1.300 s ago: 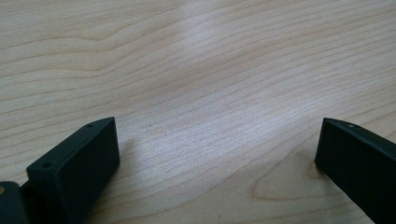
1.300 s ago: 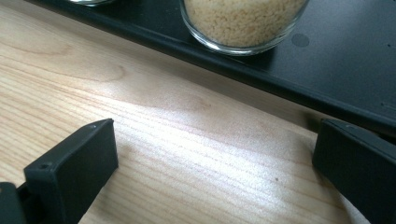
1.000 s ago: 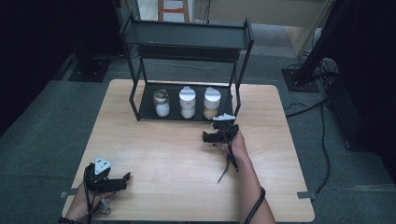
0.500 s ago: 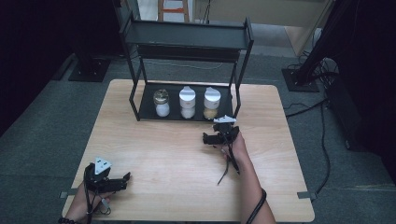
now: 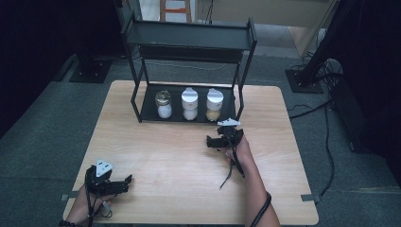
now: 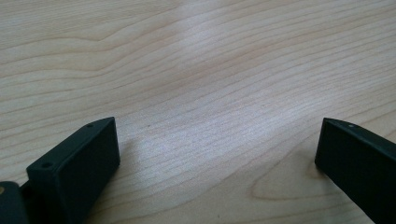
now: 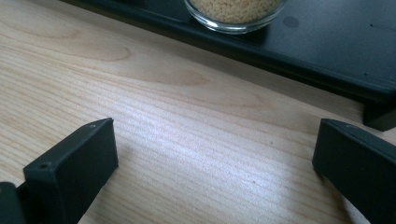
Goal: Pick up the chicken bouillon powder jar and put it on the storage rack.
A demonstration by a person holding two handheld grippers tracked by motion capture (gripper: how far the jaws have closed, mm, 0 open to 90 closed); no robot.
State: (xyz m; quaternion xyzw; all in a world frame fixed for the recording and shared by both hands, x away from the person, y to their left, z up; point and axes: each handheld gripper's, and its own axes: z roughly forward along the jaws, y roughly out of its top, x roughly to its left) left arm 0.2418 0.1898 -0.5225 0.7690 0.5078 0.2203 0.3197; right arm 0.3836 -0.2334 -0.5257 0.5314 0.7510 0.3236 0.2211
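progress: nothing moved yet, by the look | jars: 3 on rack (image 5: 152, 115) bottom shelf, right jar (image 5: 214, 105) nearest | right gripper (image 5: 213, 141): jaws wide, empty, just before rack | left gripper (image 5: 124, 182): wide, empty, near table (image 5: 179, 165) corner | left: approach, grasp

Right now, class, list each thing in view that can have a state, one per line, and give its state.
Left gripper: jaws wide open, empty, low over the wooden table.
Right gripper: jaws wide open, empty, facing the black metal rack.
Gold-lidded glass jar: upright, lid on.
Middle white-capped jar: upright, capped.
Right white-capped jar of tan grains: upright, capped.
Rack's top shelf: bare.
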